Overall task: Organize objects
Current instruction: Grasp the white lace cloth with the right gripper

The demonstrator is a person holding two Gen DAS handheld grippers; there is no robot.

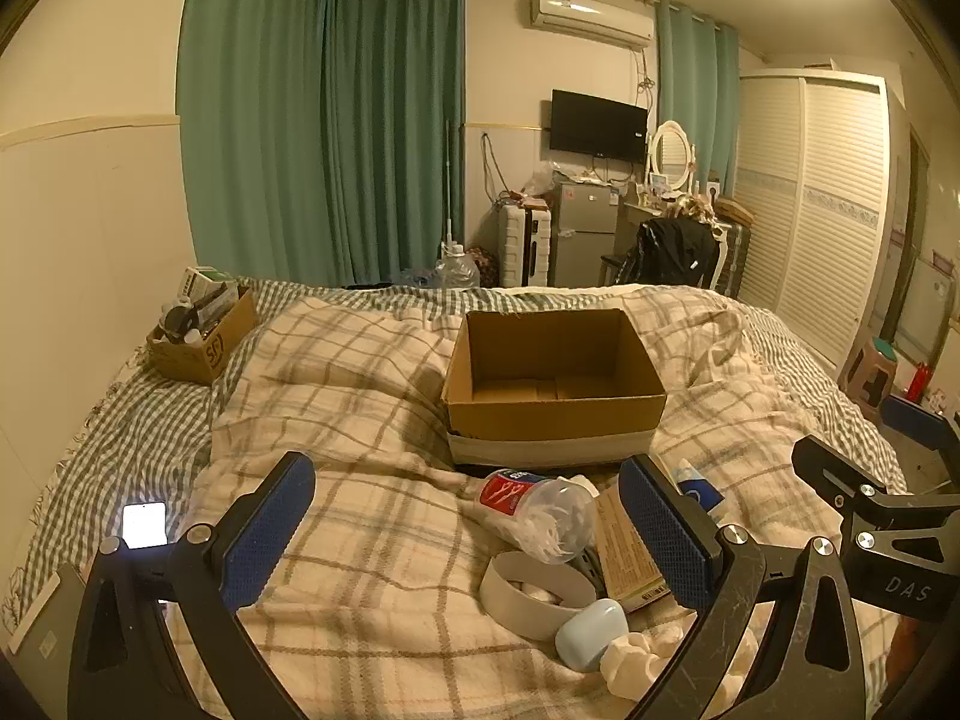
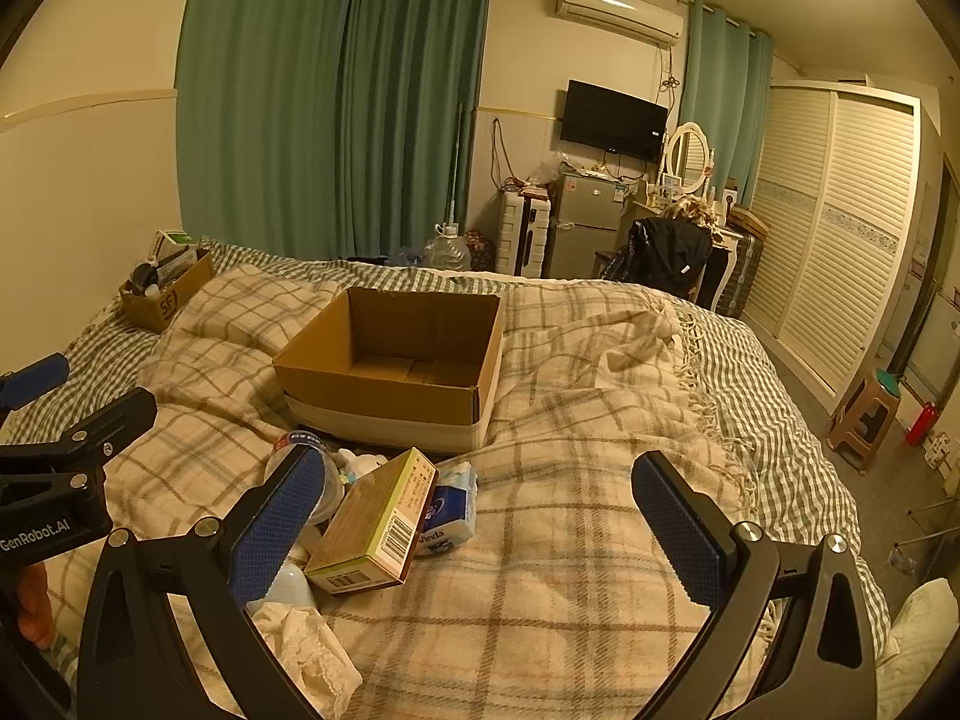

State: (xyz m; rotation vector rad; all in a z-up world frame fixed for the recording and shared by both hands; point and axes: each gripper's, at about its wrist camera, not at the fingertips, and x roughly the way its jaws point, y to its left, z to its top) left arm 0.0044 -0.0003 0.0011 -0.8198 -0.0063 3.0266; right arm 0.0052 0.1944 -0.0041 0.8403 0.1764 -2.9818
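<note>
"vinda" tissue pack (image 2: pixel 449 510), "sf" box (image 2: pixel 163 294)

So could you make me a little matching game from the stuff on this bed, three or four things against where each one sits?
Things:
1. open cardboard box
2. smaller SF-marked box
3. lit phone
4. barcode carton

Places:
A. far left corner of the bed, full of items
B. middle of the plaid blanket, empty
C. in the clutter, leaning on a blue tissue pack
D. on the checked sheet by the left gripper

Pairs: 1-B, 2-A, 3-D, 4-C
</note>
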